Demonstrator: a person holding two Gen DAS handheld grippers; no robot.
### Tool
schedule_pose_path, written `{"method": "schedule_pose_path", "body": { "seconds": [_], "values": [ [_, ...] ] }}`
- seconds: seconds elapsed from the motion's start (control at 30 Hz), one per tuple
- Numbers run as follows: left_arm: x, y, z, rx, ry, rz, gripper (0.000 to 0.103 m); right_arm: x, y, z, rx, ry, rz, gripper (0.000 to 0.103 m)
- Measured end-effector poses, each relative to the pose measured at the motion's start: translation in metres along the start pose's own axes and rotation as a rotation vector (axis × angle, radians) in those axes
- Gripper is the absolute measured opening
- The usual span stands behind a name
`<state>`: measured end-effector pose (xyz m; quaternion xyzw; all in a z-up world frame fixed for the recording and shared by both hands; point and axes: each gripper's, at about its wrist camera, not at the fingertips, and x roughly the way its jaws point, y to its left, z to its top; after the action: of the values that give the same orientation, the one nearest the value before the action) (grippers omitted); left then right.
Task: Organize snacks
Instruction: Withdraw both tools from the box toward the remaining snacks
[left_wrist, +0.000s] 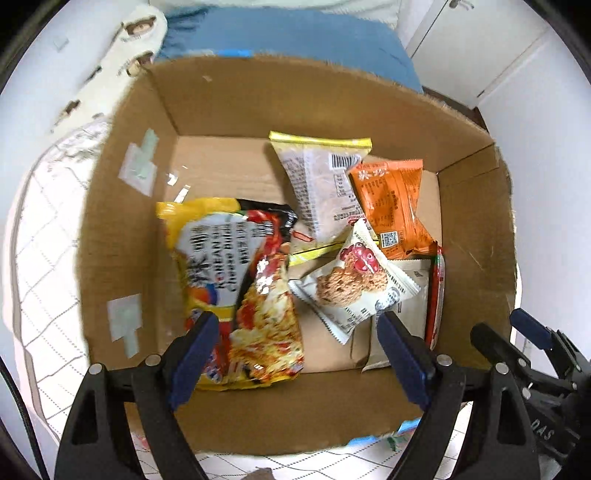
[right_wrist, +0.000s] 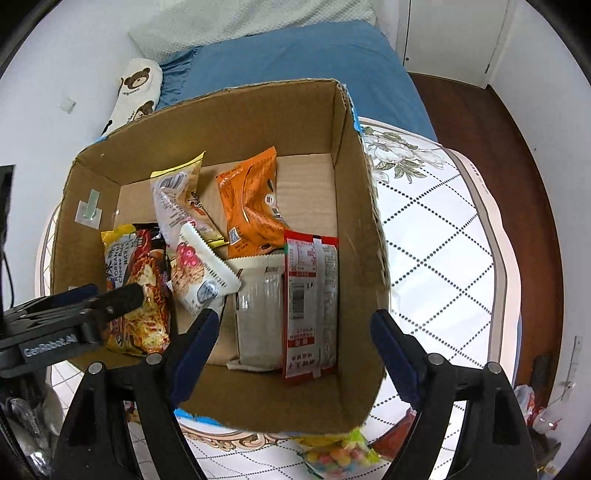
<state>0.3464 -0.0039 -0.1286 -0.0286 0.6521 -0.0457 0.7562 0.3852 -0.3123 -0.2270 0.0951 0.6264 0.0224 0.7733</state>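
Open cardboard box (left_wrist: 229, 96), brown and corrugated, with rough-cut rims and scraps of pale tape on the inner wall at 9 o'clock; set on a quilted white bed cover (right_wrist: 436, 236) stitched in dotted diamonds with a flower print at one corner.

Inside the box, six snack packets in a loose heap:
- At 8 o'clock in the left wrist view, a glossy yellow noodle pack (left_wrist: 236, 291) printed "KOREAN" and "Cheese", with a picture of cheesy red noodles; blurred, other script unreadable.
- At 12 o'clock, a pale packet with yellow crimped ends (left_wrist: 321, 184), back side up, barcode and fine print too small to read.
- At 2 o'clock, an orange packet (left_wrist: 391, 206) with white characters and a square code, leaning on its neighbours.
- Near centre, a white cookie packet (left_wrist: 354, 280) with zigzag edges, a red berry and round oat biscuit pictured.
- At 4 o'clock, a flat cream packet (right_wrist: 258, 314), partly see-through, under the cookie packet's corner.
- Beside it toward the 3 o'clock wall, a red-edged packet (right_wrist: 312, 302), back up, barcode and nutrition table showing.

Left gripper (left_wrist: 299, 354) spread wide over the box, nothing between its blue pads, black frame lettered "GenRobot.AI" in the right wrist view. Right gripper (right_wrist: 295, 354) likewise spread, empty, above the cream and red-edged packets.

Outside the box at 6 o'clock in the right wrist view, a clear bag of coloured candies (right_wrist: 340, 458) on the bed cover. Beyond, a blue sheet (right_wrist: 295, 62) and a bear-print cushion (right_wrist: 138, 92).
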Motion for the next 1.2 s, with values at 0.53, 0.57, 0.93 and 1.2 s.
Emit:
{"method": "schedule_pose_path", "body": {
  "seconds": [0.53, 0.57, 0.93, 1.2],
  "values": [
    [-0.109, -0.001, -0.058, 0.058, -0.325, 0.085, 0.087, -0.096, 0.03, -0.047, -0.077, -0.242, -0.008, 0.086],
    [-0.112, -0.001, -0.06, 0.058, -0.333, 0.083, 0.087, -0.102, 0.032, -0.05, -0.079, -0.254, -0.004, 0.086],
    [-0.153, -0.007, -0.095, 0.069, -0.436, 0.081, 0.087, -0.151, 0.041, -0.085, -0.073, -0.34, 0.046, 0.086],
    [-0.115, 0.003, -0.117, 0.041, -0.344, 0.127, 0.088, -0.101, 0.008, -0.11, 0.032, -0.181, 0.069, 0.086]
  ]
}}
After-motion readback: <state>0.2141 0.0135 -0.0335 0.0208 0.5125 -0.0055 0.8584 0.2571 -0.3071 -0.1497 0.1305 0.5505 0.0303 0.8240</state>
